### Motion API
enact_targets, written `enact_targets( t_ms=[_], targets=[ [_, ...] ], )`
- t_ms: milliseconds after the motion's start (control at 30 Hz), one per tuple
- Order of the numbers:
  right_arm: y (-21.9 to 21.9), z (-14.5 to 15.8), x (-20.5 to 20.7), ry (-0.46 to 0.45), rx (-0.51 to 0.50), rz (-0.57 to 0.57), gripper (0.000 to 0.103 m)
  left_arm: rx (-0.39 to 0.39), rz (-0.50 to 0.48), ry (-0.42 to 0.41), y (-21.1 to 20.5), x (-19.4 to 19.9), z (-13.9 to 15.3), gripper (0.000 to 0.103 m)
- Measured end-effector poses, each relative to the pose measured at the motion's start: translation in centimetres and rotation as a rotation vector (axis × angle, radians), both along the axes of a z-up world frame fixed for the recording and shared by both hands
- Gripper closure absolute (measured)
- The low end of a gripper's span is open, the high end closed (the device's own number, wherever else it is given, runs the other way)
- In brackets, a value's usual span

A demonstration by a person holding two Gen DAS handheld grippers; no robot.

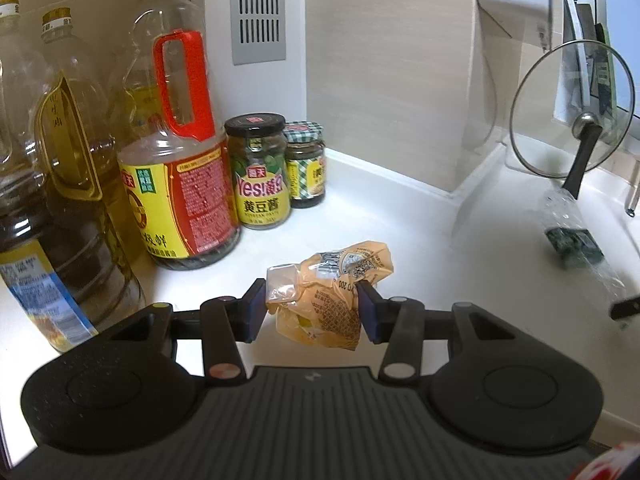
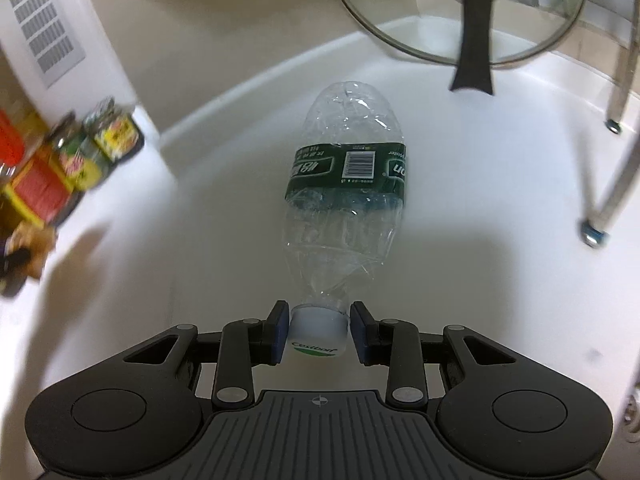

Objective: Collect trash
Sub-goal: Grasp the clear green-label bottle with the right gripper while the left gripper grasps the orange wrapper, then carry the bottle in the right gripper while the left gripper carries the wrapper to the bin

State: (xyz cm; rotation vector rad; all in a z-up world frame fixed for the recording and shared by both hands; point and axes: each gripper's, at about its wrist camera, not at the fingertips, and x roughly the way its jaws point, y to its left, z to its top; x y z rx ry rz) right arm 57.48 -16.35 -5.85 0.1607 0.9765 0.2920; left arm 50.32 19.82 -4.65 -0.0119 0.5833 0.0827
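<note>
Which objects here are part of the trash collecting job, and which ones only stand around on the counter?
Part of the job:
- crumpled yellow wrapper, between the left hand-held gripper pads
- empty plastic bottle, its white cap in the right hand-held gripper

Just standing around:
- oil bottles
- two sauce jars
- glass pot lid

Both views are pretty bright, warm indoor light bouncing off the white table (image 1: 400, 216), which nearly blows out close to the left camera. Soft shadows sit under the crumpled wrapper (image 1: 332, 300) and beside the oil bottles (image 1: 176, 160). Heavy fisheye bend at the edges, so the walls curve. The right view is smeared with motion blur, worst on the jars (image 2: 100, 148) at left; the plastic bottle (image 2: 344, 200) stays fairly sharp.
</note>
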Motion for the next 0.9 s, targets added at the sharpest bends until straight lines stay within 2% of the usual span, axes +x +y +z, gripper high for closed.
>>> enact_targets(
  t_ms=[100, 167, 200, 233, 433, 700, 900],
  targets=[
    [-2.1, 0.3, -1.5, -0.002, -0.029, 0.007, 0.068, -0.006, -0.011, 0.003, -0.8, -0.5, 0.1, 0.058],
    [-3.0, 0.5, -2.0, 0.001, -0.054, -0.004, 0.050, -0.006, -0.016, 0.003, -1.3, -0.6, 0.2, 0.058],
    [-3.4, 0.7, -2.1, -0.011, -0.061, -0.025, 0.028, -0.008, -0.019, 0.002, -1.6, -0.6, 0.3, 0.058],
    [-3.6, 1.0, -2.1, -0.033, -0.062, -0.043, 0.020, -0.010, -0.021, 0.002, -1.7, -0.6, 0.3, 0.058],
    [-3.2, 0.8, -0.6, -0.117, 0.006, -0.067, 0.019, 0.001, -0.022, 0.006, -2.6, 0.1, 0.2, 0.058],
    [-0.8, -1.9, 3.4, -0.127, -0.049, -0.072, 0.019, 0.035, -0.001, 0.022, -3.1, 1.1, 0.0, 0.058],
    [0.1, -2.7, 4.3, -0.148, -0.127, -0.063, 0.021, 0.029, 0.007, 0.025, -3.3, 1.0, 0.1, 0.058]
  ],
)
